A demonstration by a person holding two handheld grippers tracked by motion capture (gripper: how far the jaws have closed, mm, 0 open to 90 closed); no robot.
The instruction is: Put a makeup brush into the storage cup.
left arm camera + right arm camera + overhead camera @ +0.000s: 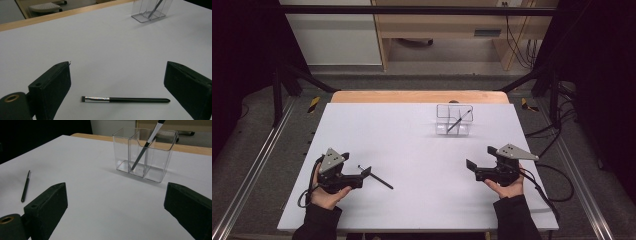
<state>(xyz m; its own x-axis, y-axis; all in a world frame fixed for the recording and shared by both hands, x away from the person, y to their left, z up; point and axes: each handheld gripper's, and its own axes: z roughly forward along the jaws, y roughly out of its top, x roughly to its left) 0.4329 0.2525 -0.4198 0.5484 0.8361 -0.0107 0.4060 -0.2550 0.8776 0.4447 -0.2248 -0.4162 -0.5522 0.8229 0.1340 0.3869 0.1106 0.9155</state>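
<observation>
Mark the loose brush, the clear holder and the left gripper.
loose brush (135, 100), left gripper view, on its black handle.
clear holder (157, 167), right gripper view, on its front wall.
left gripper (362, 172), high view, between its jaw tips.

A: What's ahead of the right gripper (115, 212)?
B: A clear divided holder (143, 153) on the white table (100, 195), one pen (146, 145) leaning inside it.
A: And the jaws?
B: Wide apart, nothing between them. A small black brush (25, 186) lies far left
</observation>
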